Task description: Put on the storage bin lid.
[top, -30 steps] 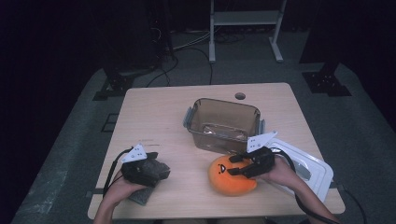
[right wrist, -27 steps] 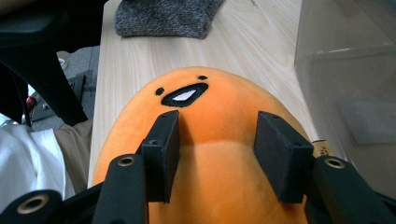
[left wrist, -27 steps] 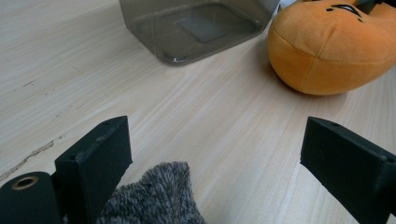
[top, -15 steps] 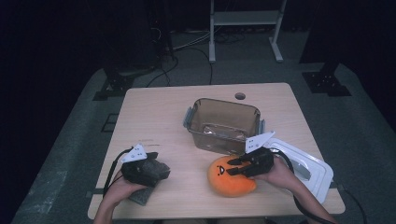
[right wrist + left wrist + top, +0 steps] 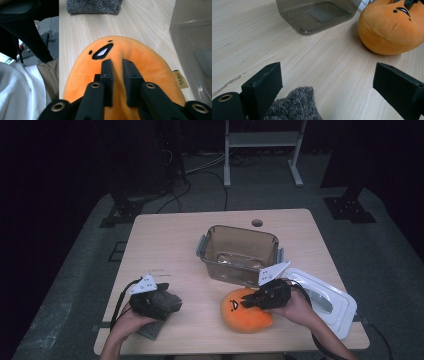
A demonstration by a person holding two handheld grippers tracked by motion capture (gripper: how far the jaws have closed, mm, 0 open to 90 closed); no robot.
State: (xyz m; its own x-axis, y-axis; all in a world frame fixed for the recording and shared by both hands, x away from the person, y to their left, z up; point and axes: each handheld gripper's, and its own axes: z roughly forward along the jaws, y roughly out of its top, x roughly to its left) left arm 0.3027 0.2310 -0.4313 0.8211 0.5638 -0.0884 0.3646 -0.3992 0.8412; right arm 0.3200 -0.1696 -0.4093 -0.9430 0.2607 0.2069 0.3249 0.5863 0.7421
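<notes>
An orange plush toy (image 5: 247, 317) with a black stitched face lies on the wooden table near the front edge, also visible in the left gripper view (image 5: 392, 27). My right gripper (image 5: 246, 303) reaches onto it from the right. Its jaws have just been closing and now pinch a fold of the plush's (image 5: 150, 62) top, the right gripper (image 5: 117, 75) being shut on it. My left gripper (image 5: 172, 304) rests at the front left with its jaws wide apart (image 5: 327, 87). A grey fuzzy cloth (image 5: 297, 105) lies under it, not pinched.
A clear plastic box (image 5: 240, 227) stands mid-table behind the plush, with a flat card on its floor. Its white lid (image 5: 330, 302) lies at the right front, under my right hand. The grey cloth (image 5: 93, 6) lies beyond the plush in the right gripper view.
The right gripper's jaws have closed onto the top of the orange plush. Both hands have stayed nearly where they were.
</notes>
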